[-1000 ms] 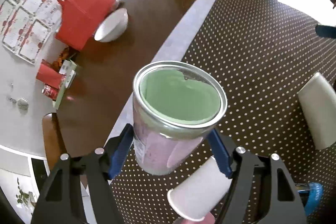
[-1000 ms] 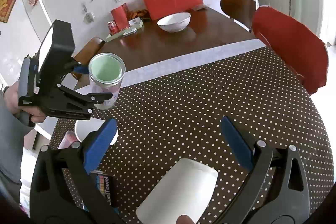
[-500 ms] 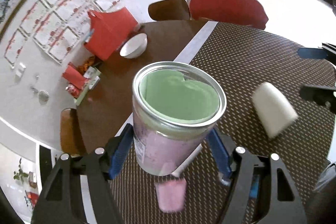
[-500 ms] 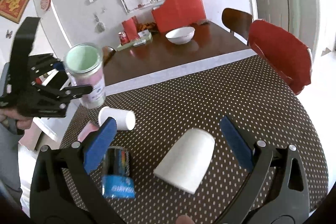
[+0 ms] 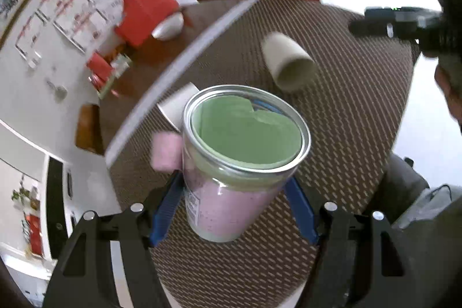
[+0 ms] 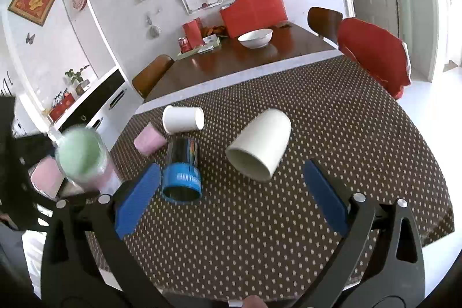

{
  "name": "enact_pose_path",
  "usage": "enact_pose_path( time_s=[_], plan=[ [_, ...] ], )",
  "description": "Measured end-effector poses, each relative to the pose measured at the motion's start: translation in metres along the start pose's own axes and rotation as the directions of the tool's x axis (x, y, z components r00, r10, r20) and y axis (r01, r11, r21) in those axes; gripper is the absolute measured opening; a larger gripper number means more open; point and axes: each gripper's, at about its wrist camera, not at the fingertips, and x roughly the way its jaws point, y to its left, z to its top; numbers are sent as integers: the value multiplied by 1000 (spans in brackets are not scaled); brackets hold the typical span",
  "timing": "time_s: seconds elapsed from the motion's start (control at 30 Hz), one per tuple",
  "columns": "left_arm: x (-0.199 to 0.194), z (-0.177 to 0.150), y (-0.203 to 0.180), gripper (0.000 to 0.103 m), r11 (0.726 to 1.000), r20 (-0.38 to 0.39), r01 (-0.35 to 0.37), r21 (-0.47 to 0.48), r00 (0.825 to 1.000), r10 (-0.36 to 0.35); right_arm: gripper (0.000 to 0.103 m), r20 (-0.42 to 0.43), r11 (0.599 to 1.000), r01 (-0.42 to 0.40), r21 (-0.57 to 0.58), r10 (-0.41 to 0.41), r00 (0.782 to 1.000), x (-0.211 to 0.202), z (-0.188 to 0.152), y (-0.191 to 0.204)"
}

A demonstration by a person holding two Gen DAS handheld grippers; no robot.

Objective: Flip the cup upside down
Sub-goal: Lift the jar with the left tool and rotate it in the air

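Note:
My left gripper [image 5: 234, 210] is shut on a pink cup with a silver rim and green inside [image 5: 239, 163]. It holds the cup in the air over the left side of the dotted tablecloth, open end toward the camera. The same cup shows blurred in the right wrist view [image 6: 83, 158]. My right gripper [image 6: 231, 198] is open and empty above the near part of the cloth. A large white cup [image 6: 260, 146] lies on its side just beyond the right gripper, and it also shows in the left wrist view [image 5: 288, 62].
On the cloth [image 6: 288, 221] lie a smaller white cup [image 6: 183, 119], a small pink cup [image 6: 148, 139] and a black and blue can [image 6: 182, 169], all on their sides. A white bowl [image 6: 255, 38] and a red box [image 6: 252, 12] stand at the far end. A red chair [image 6: 372, 54] is at right.
Both grippers have pulled back and up from the table. The left gripper has swung with the pink cup, so the cups on the cloth now show beyond it. The right gripper stays open.

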Motion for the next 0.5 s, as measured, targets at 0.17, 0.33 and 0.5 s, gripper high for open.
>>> enact_pose_path(
  time_s=[0.17, 0.33, 0.5],
  plan=[
    [25, -15, -42, 70, 998, -39, 64, 9, 997, -63, 97, -1, 999, 27, 24, -27, 1000, -11, -15, -14],
    [43, -2, -70, 70, 999, -14, 30, 20, 999, -30, 97, -3, 997, 54, 47, -54, 999, -18, -25, -25],
    [64, 9, -91, 70, 998, -33, 57, 34, 998, -55, 97, -11, 997, 62, 52, -62, 998, -22, -34, -31]
  ],
)
